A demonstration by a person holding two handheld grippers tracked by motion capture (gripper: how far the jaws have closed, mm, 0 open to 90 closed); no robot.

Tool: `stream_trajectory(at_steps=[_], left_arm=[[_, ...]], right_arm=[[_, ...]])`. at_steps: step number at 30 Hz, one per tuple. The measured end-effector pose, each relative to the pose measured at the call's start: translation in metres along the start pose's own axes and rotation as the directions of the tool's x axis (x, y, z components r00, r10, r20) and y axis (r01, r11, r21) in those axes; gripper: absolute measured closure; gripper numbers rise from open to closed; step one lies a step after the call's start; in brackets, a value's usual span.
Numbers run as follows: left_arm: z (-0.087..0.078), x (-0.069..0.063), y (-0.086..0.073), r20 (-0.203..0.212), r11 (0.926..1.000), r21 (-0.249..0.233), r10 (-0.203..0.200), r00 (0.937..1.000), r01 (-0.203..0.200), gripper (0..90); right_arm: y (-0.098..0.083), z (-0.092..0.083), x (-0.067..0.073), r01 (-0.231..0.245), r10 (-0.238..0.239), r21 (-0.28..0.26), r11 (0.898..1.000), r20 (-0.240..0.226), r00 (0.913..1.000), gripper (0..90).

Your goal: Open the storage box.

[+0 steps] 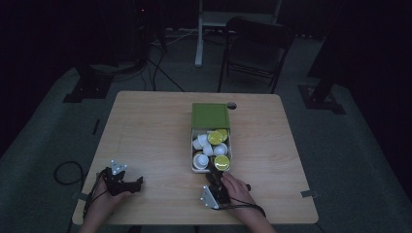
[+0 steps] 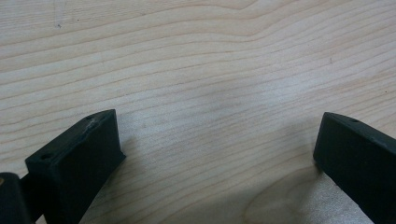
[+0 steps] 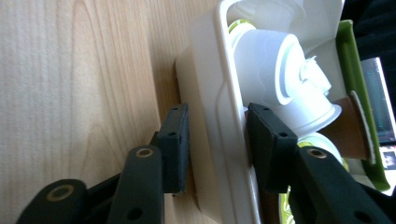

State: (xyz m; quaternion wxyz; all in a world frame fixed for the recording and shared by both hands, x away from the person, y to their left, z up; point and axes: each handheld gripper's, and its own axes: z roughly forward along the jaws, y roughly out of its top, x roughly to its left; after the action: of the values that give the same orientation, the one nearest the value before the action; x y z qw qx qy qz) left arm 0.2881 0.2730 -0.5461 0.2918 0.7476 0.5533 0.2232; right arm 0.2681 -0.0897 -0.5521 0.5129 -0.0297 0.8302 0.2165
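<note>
A white tray (image 1: 193, 145) with a green lid (image 1: 210, 115) behind it sits right of the table's middle. It holds several white cups (image 1: 200, 160) and yellow-lidded pods (image 1: 222, 162). My right gripper (image 1: 213, 175) is at the tray's near edge. In the right gripper view its jaws straddle the tray's wall (image 3: 210, 93), one outside and one inside, close to the wall but loose on it; the right gripper (image 3: 217, 140) reads as open. A white cup (image 3: 275, 65) and a brown pod (image 3: 350, 126) lie just past it. My left gripper (image 2: 217, 140) stands open over bare wood at the near left (image 1: 130, 184).
The wooden table (image 1: 145, 136) has bare room left of the tray. A small round hole (image 1: 231, 105) sits by the lid's far right corner. A folding chair (image 1: 255, 48) and stand bases are on the dark floor beyond the table.
</note>
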Motion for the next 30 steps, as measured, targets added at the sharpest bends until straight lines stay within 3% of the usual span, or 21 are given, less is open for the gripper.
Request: stream_trajectory(at_steps=[7, 11, 14, 18, 24, 30], left_arm=[[0.0, 0.0, 0.0, 0.0, 1.0, 0.0, 0.0, 1.0, 0.0, 1.1], [0.0, 0.0, 0.0, 0.0, 1.0, 0.0, 0.0, 1.0, 0.0, 1.1], [0.0, 0.0, 0.0, 0.0, 1.0, 0.0, 0.0, 1.0, 0.0, 1.1], [0.0, 0.0, 0.0, 0.0, 1.0, 0.0, 0.0, 1.0, 0.0, 1.1], [0.0, 0.0, 0.0, 0.0, 1.0, 0.0, 0.0, 1.0, 0.0, 1.1], [0.0, 0.0, 0.0, 0.0, 1.0, 0.0, 0.0, 1.0, 0.0, 1.1]], right_arm=[[-0.002, -0.005, -0.004, -0.034, 0.034, -0.025, 0.999, -0.027, 0.9991, 56.9], [-0.002, -0.01, -0.008, -0.081, 0.079, -0.053, 0.995, -0.033, 0.9963, 55.8], [-0.002, -0.013, -0.011, -0.127, 0.125, -0.075, 0.989, -0.04, 0.9914, 54.2], [-0.002, -0.015, -0.017, -0.204, 0.2, -0.109, 0.973, -0.049, 0.9785, 50.1], [-0.003, -0.02, -0.028, -0.32, 0.311, -0.159, 0.934, -0.078, 0.9472, 47.5], [-0.006, -0.026, -0.04, -0.462, 0.459, -0.209, 0.862, -0.067, 0.8859, 42.1]])
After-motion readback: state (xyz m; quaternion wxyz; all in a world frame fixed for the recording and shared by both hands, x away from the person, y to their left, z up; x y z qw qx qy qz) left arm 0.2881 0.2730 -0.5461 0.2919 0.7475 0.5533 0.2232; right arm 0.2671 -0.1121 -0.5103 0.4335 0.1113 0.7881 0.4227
